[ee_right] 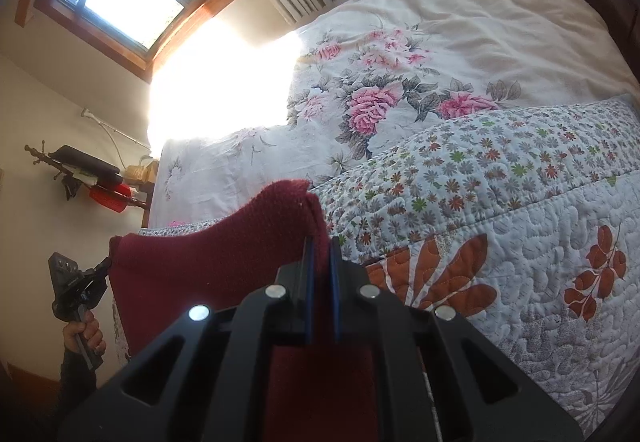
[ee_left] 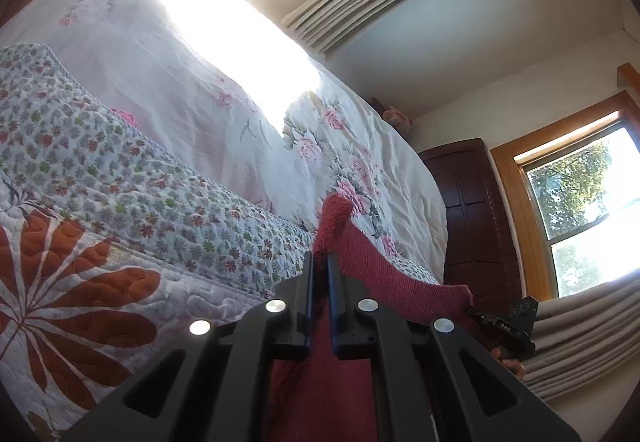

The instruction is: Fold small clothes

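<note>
The dark red knitted garment hangs in the air above the bed, stretched between the two grippers, each of which pinches one upper corner. The left gripper has its blue-lined jaws pressed nearly together on a bunched tuft of the cloth, and the right gripper does the same at the opposite corner, so the top edge runs as a slack band from one to the other while the rest drops below the cameras, out of sight. The fabric looks like a loose, nubbly knit, fuzzy at the edges and thick where it doubles over at the pinch. It is likely light, soft and floppy, with no stiffness of its own, so it should sag and stretch wherever it is not supported, and a knit of this kind can pull out of shape if tugged hard. The corners seem the sensible places to hold, since they keep an edge straight for laying down. Behind it lies a quilted bedspread with stitched swirls, small scattered flowers and large rust-orange leaves, and beyond that a smooth, wrinkled white sheet printed with pink roses. Both look soft and slightly uneven, so the garment may need smoothing once it rests there.
</note>
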The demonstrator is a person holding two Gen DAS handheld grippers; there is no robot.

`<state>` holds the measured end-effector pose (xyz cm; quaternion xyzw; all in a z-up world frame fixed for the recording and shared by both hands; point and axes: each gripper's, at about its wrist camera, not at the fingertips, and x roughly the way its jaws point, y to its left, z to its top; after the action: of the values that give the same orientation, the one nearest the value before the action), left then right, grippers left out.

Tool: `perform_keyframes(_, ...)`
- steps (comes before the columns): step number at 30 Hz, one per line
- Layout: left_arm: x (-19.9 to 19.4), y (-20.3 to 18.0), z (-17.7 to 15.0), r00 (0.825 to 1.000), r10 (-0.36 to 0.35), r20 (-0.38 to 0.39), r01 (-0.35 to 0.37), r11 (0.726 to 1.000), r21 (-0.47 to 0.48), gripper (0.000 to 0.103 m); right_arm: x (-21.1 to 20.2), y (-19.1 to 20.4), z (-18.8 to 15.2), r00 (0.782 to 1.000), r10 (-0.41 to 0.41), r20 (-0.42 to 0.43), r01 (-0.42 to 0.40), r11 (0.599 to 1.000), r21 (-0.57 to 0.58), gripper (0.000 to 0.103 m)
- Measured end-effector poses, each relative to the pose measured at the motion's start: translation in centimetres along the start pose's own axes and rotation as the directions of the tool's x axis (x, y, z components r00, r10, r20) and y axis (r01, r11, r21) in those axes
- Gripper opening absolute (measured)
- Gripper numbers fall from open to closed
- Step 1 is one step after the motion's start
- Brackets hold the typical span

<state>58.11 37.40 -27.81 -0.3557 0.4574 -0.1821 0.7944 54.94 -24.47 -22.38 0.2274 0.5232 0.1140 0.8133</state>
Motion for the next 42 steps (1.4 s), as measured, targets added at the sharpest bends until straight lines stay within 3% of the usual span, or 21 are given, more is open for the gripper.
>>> perform_keyframes(9,7.0,6.2,-0.6,0.98,0.131,-0.151,-0.149,0.982,-0.113,0.006,7.1,-3.9,-0.3,0.987,-0.1,-0.127,0.108,0.993,0.057,0.006)
perform_keyframes(17,8.4,6.9,-0.8,0.948,0.218,-0.231,-0.245,0.965,-0.092,0.007,10.1,-4.5,-1.2,0.96,-0.169,-0.225,0.176,0.984,0.009,0.009)
perform_keyframes(18,7.8,6.6,-0.7,0.946,0.242,-0.216,-0.265,0.96,-0.086,0.01,9.8,-4.3,-1.4,0.96,-0.181,-0.215,0.184,0.983,-0.004,0.009)
perform_keyframes(19,6.8,5.8,-0.5,0.939,0.295,-0.175,-0.309,0.949,-0.061,0.011,9.1,-4.1,-1.4,0.963,-0.189,-0.191,0.191,0.981,-0.009,0.016)
perform_keyframes(21,4.0,3.2,-0.2,0.925,0.375,-0.066,-0.374,0.927,0.025,0.017,6.4,-3.1,-1.4,0.976,-0.193,-0.103,0.193,0.981,-0.009,0.021)
perform_keyframes(22,2.6,1.4,-0.5,0.93,0.368,-0.013,-0.366,0.928,0.07,0.02,5.2,-2.3,-1.7,0.982,-0.175,-0.067,0.174,0.984,-0.019,0.021)
perform_keyframes(24,0.8,-1.8,-2.1,0.965,0.26,0.033,-0.262,0.955,0.138,0.038,3.4,-0.7,-2.9,0.994,-0.103,-0.03,0.101,0.994,-0.042,0.021)
perform_keyframes(26,1.2,-4.2,-4.6,0.992,0.121,-0.02,-0.115,0.976,0.184,0.041,3.4,0.5,-4.7,0.998,-0.052,-0.037,0.05,0.996,-0.068,0.021)
perform_keyframes(27,2.0,-5.0,-6.1,0.994,0.102,-0.045,-0.09,0.972,0.216,0.041,3.9,0.9,-5.8,0.998,-0.048,-0.045,0.044,0.996,-0.079,0.021)
perform_keyframes(30,5.3,-4.5,-9.7,0.979,0.171,-0.107,-0.135,0.95,0.281,0.039,6.5,0.4,-8.5,0.994,-0.062,-0.094,0.054,0.995,-0.087,0.019)
perform_keyframes(31,6.0,-3.3,-10.5,0.97,0.21,-0.124,-0.171,0.948,0.268,0.038,6.8,0.0,-8.9,0.994,-0.067,-0.084,0.06,0.994,-0.087,0.016)
perform_keyframes(33,6.5,-0.9,-11.0,0.958,0.263,-0.117,-0.227,0.94,0.254,0.022,7.0,-0.8,-8.9,0.996,-0.05,-0.074,0.045,0.997,-0.064,0.013)
perform_keyframes(36,4.9,-0.1,-10.5,0.961,0.263,-0.084,-0.241,0.949,0.204,0.018,4.6,-0.5,-8.7,0.999,-0.004,-0.042,0.003,1.0,-0.024,0.016)
perform_keyframes(39,1.4,-3.0,-11.2,0.987,0.156,-0.031,-0.146,0.965,0.218,0.021,1.7,1.5,-10.4,0.997,0.075,-0.022,-0.077,0.995,-0.056,0.016)
perform_keyframes(41,0.1,-4.8,-13.1,0.998,0.052,-0.036,-0.043,0.976,0.214,0.027,1.7,2.8,-12.6,0.992,0.11,-0.063,-0.115,0.99,-0.086,0.016)
perform_keyframes(42,0.1,-5.4,-14.3,0.998,0.033,-0.05,-0.021,0.973,0.23,0.027,2.3,3.4,-13.8,0.989,0.12,-0.09,-0.129,0.986,-0.106,0.016)
